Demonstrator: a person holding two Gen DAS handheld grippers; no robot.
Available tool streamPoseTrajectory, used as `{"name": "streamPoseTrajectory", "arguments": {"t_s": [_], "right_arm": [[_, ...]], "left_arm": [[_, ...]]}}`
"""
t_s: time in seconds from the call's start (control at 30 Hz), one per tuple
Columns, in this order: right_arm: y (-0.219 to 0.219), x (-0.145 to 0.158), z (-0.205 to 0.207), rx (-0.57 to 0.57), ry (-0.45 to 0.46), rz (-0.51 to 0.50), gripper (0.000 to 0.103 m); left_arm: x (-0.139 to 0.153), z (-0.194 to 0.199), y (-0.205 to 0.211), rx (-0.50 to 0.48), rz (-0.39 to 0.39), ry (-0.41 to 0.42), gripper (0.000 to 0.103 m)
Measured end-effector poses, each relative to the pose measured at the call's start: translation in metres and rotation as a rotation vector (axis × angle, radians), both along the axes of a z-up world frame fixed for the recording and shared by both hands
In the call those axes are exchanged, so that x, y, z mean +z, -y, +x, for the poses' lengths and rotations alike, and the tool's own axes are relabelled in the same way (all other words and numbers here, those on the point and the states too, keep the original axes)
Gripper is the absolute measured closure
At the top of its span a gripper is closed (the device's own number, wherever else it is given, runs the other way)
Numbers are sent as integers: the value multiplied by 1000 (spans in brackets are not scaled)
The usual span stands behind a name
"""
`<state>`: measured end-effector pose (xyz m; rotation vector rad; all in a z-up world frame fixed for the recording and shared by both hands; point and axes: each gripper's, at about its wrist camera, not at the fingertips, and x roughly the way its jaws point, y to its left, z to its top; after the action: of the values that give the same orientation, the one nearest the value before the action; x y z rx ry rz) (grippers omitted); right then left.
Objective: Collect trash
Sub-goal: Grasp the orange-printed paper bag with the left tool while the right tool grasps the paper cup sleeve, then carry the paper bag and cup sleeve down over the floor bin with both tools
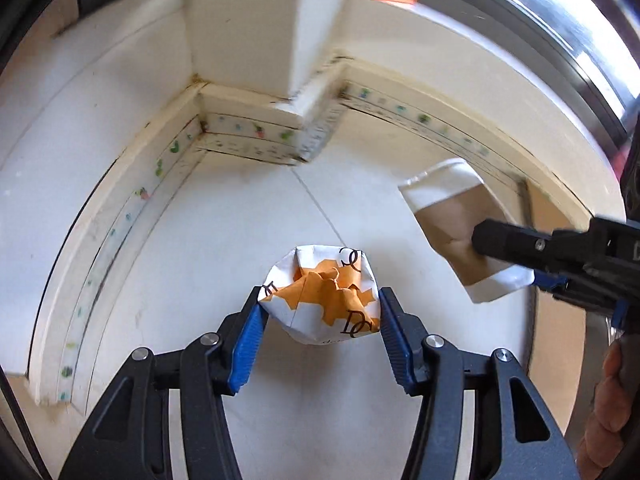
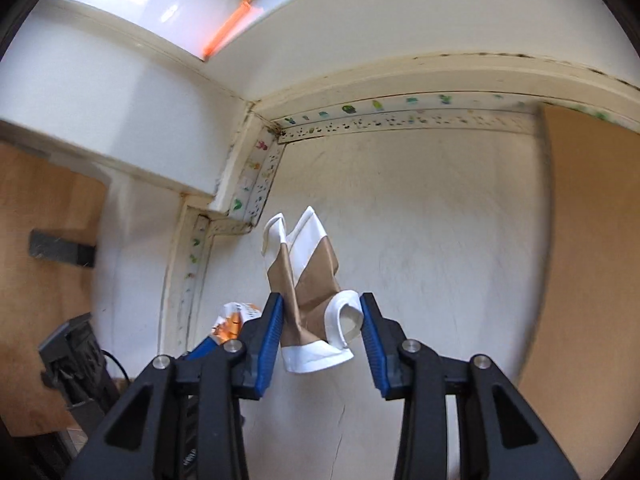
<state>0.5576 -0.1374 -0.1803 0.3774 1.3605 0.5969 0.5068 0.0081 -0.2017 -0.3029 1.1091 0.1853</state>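
A crumpled white-and-orange paper cup [image 1: 324,300] sits between the blue pads of my left gripper [image 1: 320,304], which is shut on it from both sides above the white floor. A crushed brown-and-white paper cup [image 2: 308,280] hangs in my right gripper [image 2: 320,320], its pads pressed on the cup's lower end. In the left wrist view the right gripper [image 1: 508,260] reaches in from the right edge with the brown cup [image 1: 448,216] held beside the orange one. The orange cup [image 2: 232,320] peeks out at lower left in the right wrist view.
White floor tiles [image 1: 224,240] meet a white skirting board with a strip of coloured stickers [image 2: 400,120] around a jutting wall corner [image 1: 248,40]. A brown panel [image 2: 592,240] stands at the right, dark equipment [image 2: 68,356] at lower left. A hand [image 1: 612,400] holds the right gripper.
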Motion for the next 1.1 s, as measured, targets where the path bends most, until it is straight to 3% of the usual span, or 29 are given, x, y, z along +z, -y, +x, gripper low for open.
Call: {"name": "streamPoseTrajectory", "arguments": {"t_s": [0.27,0.53,0.73,0.97,1.1], "right_arm": [[51,44,-90,-75,86,-18,65],[83,69,-228,-188,108,-32,65],[87,95,-327,-250,154,-23,65],[94,108,-424,-285,172,-34,65],[104,109,-457,-288,162,-42,65]], "left_arm": [[37,-77,38,-167,13,40,50],[86,-199,57,-317,24,101,50],[114,-293,58,-371,28,127,50],[114,-378,57,-419,16,113,50],[114,-406,62,-445,14,111,50]]}}
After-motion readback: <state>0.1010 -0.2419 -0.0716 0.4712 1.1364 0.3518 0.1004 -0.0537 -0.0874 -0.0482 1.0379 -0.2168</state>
